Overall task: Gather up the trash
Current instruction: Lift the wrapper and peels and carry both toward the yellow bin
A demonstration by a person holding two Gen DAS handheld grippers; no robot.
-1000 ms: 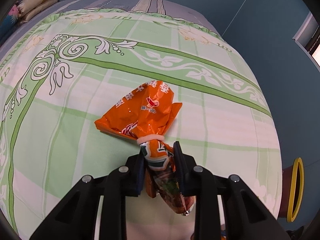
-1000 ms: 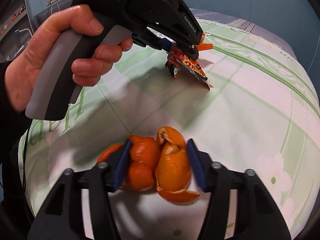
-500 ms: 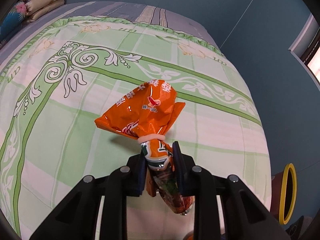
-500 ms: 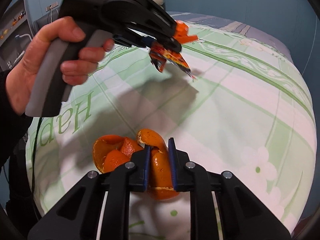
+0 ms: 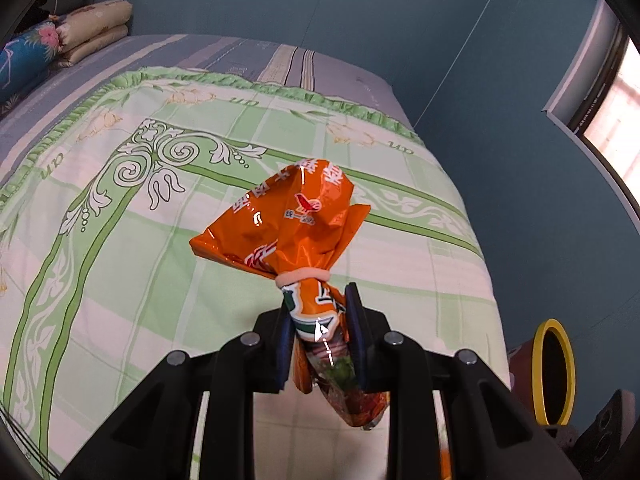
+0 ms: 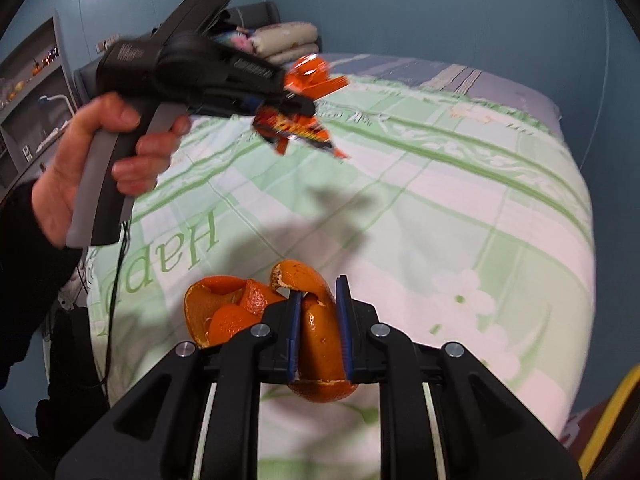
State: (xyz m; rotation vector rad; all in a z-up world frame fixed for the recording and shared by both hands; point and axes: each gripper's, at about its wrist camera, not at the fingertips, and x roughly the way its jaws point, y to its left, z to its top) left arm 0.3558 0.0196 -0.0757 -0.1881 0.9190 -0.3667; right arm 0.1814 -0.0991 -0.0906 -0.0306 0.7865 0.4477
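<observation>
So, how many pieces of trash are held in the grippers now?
2: an orange snack bag in the left gripper, and orange peel in the right gripper.

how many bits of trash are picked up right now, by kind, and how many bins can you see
crinkled orange plastic snack bag, tied with a pale band, in the left gripper: 1
curled orange citrus peel, in the right gripper: 1
brown bin with a yellow rim, beside the bed: 1
total: 3
</observation>
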